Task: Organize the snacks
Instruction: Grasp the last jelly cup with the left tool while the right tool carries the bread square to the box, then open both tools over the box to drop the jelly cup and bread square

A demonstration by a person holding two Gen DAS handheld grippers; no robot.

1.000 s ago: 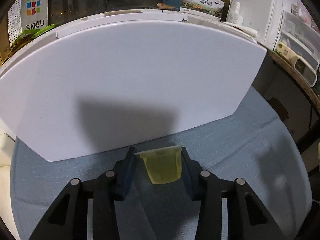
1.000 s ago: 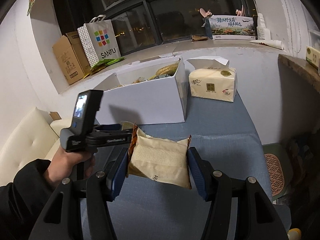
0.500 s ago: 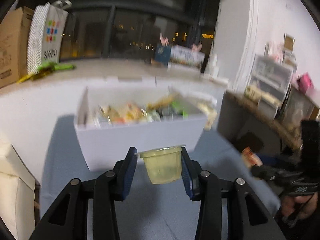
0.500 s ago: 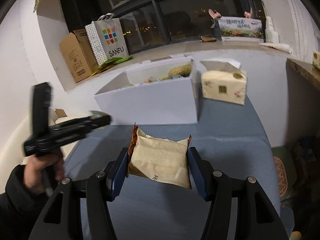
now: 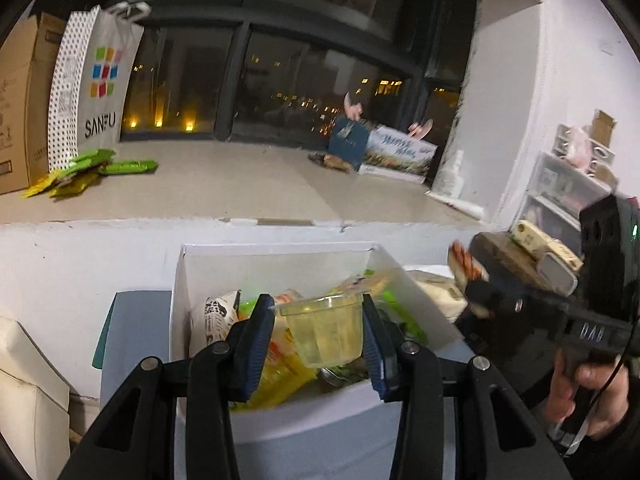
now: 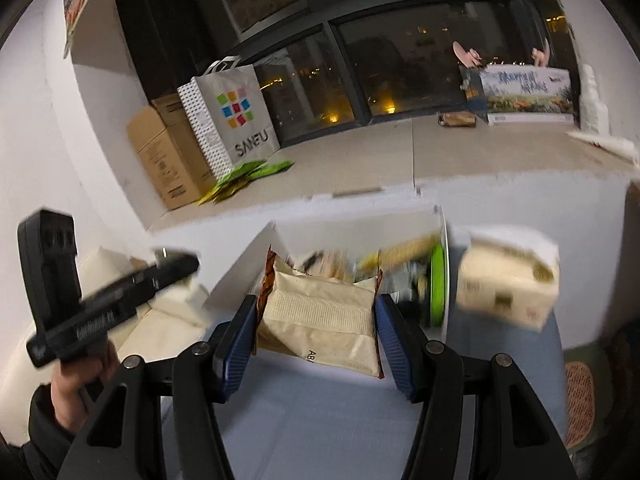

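My left gripper (image 5: 319, 316) is shut on a clear cup of yellow jelly (image 5: 326, 330) and holds it above the open white box (image 5: 178, 280), which is full of snack packets (image 5: 276, 376). My right gripper (image 6: 316, 316) is shut on a beige snack packet (image 6: 320, 320) and holds it in front of and above the same white box (image 6: 260, 248). The right gripper also shows at the right of the left wrist view (image 5: 472, 292). The left gripper shows at the left of the right wrist view (image 6: 176, 264).
A tissue pack (image 6: 508, 284) stands right of the box on the blue-grey table (image 6: 320, 420). Behind is a windowsill with a SANFU bag (image 5: 96, 80), a cardboard box (image 6: 168, 160) and green packets (image 5: 88, 170). Drawers (image 5: 560, 196) stand at the right.
Both grippers rose and moved toward the box; the left one, first low against the box wall, now holds the jelly cup over its opening. Both grips are unchanged.
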